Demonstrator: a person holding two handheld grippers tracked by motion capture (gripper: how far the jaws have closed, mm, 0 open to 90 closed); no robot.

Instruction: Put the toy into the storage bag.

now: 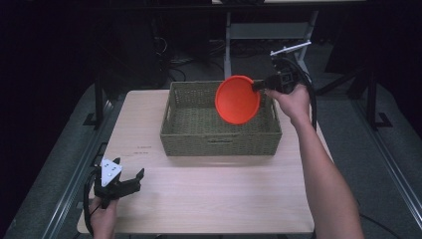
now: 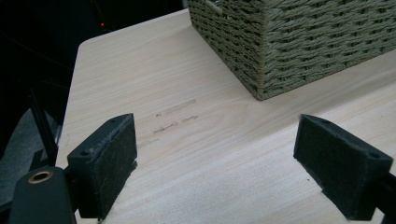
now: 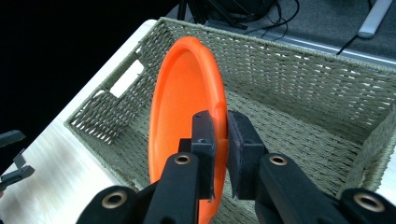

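The round orange plastic plate (image 1: 237, 99) hangs on edge above the rectangular olive-green woven basket (image 1: 219, 137), over the basket's right half and clear of its floor. The right gripper (image 1: 259, 84) pinches the plate's rim between its black pads, reaching in from beyond the basket's right wall; in the right gripper view the plate (image 3: 187, 116) stands nearly upright over the basket's woven interior (image 3: 299, 112). The basket sits on the light wooden table (image 1: 209, 199). Well apart from the basket, near the table's front left corner, the left gripper (image 1: 130, 180) rests with its jaws spread wide over bare wood.
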